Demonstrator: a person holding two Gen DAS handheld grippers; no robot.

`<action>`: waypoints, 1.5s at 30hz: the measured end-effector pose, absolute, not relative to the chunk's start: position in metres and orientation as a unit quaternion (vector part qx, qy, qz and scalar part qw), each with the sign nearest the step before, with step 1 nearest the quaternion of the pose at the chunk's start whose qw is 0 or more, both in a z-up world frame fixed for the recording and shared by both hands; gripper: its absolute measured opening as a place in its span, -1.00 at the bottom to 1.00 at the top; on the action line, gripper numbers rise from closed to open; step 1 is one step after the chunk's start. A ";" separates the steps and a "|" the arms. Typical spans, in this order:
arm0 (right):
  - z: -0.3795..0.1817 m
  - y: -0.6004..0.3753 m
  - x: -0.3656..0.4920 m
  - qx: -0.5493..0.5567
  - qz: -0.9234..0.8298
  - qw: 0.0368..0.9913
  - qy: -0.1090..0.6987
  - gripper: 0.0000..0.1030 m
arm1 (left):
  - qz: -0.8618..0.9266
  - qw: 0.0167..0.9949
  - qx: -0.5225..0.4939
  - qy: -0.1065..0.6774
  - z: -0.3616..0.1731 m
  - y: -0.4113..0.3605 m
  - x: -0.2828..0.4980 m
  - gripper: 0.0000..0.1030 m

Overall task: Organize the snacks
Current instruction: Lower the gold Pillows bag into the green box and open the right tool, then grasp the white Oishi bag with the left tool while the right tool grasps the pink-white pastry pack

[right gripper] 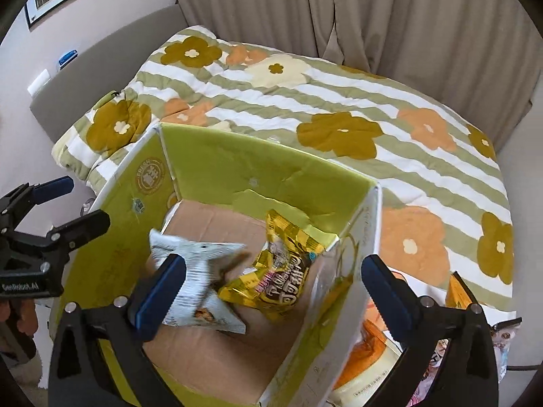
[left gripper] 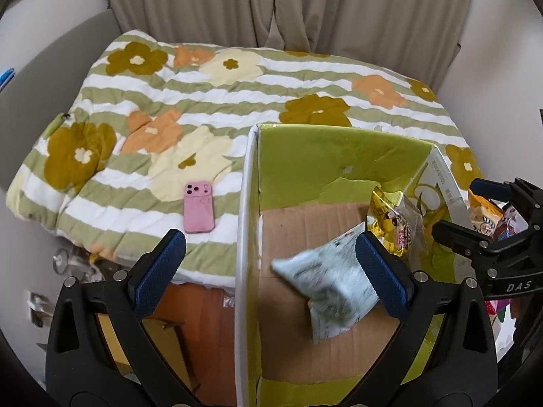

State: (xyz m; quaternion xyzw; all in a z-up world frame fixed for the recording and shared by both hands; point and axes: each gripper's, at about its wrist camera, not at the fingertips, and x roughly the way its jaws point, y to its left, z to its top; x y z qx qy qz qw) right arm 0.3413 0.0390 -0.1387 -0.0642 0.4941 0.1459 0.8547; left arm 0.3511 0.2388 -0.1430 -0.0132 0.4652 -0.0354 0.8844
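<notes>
- The right gripper (right gripper: 273, 283) stands wide open above the green cardboard box (right gripper: 217, 166) and holds nothing.
- The left gripper (left gripper: 269, 257) is open wide too, over the box's left wall, and is empty.
- A pale white snack packet (right gripper: 203, 271) is blurred inside the box, its long axis slanting across the brown floor.
- A gold snack bag (right gripper: 281, 271) lies just beside it, tilted against the right wall.
- More snacks (right gripper: 373, 342) lie outside the box, on the right.
- A pink phone (left gripper: 198, 207) lies on the flowered quilt (left gripper: 237, 95).

Flowered quilt (left gripper: 237, 101); pink phone (left gripper: 199, 207) atop
</notes>
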 end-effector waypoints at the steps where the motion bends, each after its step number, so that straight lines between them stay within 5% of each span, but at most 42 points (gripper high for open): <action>1: -0.137 0.039 0.340 -0.063 0.145 0.856 0.492 0.99 | -0.034 0.885 -0.011 0.464 -0.142 0.238 0.350 0.94; 25: -0.035 -0.061 0.195 -0.016 0.152 0.919 0.364 1.00 | -0.003 0.937 -0.026 0.348 -0.040 0.140 0.199 0.94; 45: -0.036 -0.200 0.064 0.004 0.060 0.938 0.341 1.00 | -0.057 0.930 0.001 0.363 -0.074 -0.009 0.090 0.94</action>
